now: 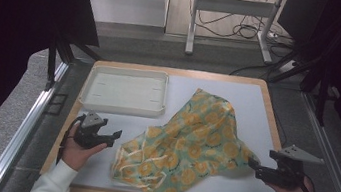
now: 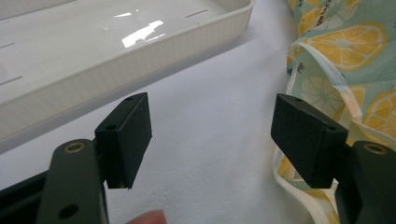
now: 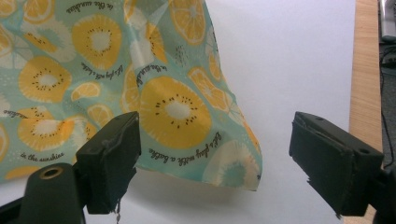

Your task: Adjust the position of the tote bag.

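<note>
A crumpled cloth printed with orange and lemon slices on pale green (image 1: 192,142) lies across the middle of the white mat (image 1: 253,100). My left gripper (image 1: 115,136) is held open just left of the cloth's white-edged hem (image 2: 343,93), nothing between its jaws. My right gripper (image 1: 254,164) is open at the cloth's right corner (image 3: 243,172), which lifts slightly off the mat between its jaws. Both grippers (image 2: 210,135) (image 3: 215,158) are apart from the fabric.
A shallow cream tray (image 1: 125,89) sits at the back left of the mat, close ahead of my left gripper (image 2: 116,60). The table's wooden edge (image 1: 273,115) runs along the right (image 3: 364,70). Metal rails flank the table; a desk frame and cables stand behind.
</note>
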A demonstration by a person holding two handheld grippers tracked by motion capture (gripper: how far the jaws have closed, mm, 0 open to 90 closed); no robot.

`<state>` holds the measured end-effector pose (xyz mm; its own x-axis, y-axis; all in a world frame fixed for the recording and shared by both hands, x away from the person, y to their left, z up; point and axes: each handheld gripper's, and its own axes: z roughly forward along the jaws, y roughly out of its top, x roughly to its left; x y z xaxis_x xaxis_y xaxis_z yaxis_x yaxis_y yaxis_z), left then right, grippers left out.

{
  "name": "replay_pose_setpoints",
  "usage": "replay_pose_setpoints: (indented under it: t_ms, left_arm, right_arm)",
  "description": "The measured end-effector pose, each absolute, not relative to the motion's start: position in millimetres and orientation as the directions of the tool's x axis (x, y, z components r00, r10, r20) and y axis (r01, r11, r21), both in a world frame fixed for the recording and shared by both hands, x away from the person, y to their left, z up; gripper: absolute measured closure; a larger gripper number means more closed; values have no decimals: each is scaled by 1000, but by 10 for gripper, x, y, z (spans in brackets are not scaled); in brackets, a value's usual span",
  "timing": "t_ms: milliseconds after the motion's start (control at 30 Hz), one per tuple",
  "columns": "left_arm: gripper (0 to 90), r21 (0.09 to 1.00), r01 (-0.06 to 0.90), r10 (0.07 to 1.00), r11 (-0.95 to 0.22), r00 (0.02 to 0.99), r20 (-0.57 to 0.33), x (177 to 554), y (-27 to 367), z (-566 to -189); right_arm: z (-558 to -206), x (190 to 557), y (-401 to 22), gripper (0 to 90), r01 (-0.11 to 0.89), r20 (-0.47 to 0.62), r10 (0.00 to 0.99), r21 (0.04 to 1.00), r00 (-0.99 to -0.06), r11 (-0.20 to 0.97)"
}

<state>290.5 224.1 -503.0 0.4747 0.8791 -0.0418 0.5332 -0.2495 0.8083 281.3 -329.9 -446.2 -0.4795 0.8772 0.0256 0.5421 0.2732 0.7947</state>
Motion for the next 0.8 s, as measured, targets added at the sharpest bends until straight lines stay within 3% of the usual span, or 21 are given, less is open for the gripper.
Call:
replay_pose_setpoints:
  t_ms: [800]
  left_arm:
    - [332,816,516,867,-262,497,-35,2844,2218,-4991]
  right_arm:
    - [-4500,2859,-3220,178,544,10,866,782,-500,305]
